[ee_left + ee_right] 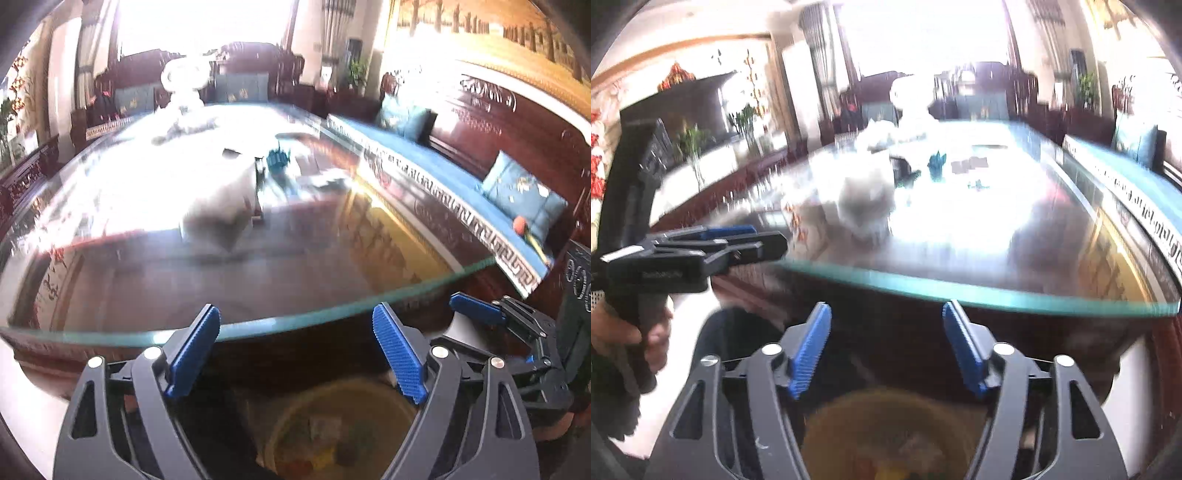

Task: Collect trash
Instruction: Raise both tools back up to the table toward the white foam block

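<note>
Blue ribbed pads: these are seen on both tools, set on black frames.
Left tool [297, 349]: its jaws are spread wide, with nothing between the pads; it is held in front of the glass edge of the surface.
Right tool [886, 345]: its jaws are parted at a middling width and nothing is gripped; it is likewise held just before the glass edge.
Neighbouring tool: the right tool is seen at the right border of the left wrist view, and the left tool, gripped by a hand [646, 334], at the left border of the right wrist view.
Bin [338, 428]: a round yellowish container is seen below and between the fingers of each tool, in front of the surface; blurred scraps of trash [325, 434] are made out inside it.
Surface [258, 328]: a long glass-topped table of dark wood, strongly lit from the far window.
On the surface: a crumpled white item [218, 218] lies near the middle, a small teal object [277, 158] stands beyond it, and a pale blurred heap [184, 110] is seen at the far end.
Bench [436, 173]: a carved wooden seat with a blue pad and blue cushions runs along the right side.
</note>
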Demonstrator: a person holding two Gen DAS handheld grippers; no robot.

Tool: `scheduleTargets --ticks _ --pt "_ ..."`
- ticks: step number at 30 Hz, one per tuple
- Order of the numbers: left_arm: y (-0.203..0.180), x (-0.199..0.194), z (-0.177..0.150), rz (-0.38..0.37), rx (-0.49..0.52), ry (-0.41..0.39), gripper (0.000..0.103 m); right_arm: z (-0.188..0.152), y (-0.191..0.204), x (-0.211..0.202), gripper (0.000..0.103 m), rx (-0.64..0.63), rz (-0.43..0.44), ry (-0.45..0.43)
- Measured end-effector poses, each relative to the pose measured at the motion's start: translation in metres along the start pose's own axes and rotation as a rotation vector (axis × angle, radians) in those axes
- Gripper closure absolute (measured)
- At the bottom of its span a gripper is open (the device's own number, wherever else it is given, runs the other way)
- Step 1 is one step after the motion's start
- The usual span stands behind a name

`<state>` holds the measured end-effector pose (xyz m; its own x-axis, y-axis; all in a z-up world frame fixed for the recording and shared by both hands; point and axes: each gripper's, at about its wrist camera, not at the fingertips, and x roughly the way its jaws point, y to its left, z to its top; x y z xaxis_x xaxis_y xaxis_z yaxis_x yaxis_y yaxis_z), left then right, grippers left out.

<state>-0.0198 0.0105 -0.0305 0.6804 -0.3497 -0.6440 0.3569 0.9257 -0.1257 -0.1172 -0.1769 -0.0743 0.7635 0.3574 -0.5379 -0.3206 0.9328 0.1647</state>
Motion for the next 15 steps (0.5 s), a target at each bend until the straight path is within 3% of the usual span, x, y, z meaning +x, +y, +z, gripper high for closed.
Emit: scheduleTargets --ticks 5,9,15 --pt "0.011 0.007 0.04 0.066 -0.014 -0.061 0.012 0.041 -0.002 0.001 0.012 -0.018 -0.031 -0.115" --pt "0.035 0.029 0.067 0.102 -0.059 -0.057 0.012 0.065 -0.012 0.017 0.009 -0.009 -0.043 -0.141" --pt "0.072 0.071 0.102 0.15 -0.117 -0.025 0.012 0.08 -0.027 0.052 0.009 0.028 -0.028 -0.09"
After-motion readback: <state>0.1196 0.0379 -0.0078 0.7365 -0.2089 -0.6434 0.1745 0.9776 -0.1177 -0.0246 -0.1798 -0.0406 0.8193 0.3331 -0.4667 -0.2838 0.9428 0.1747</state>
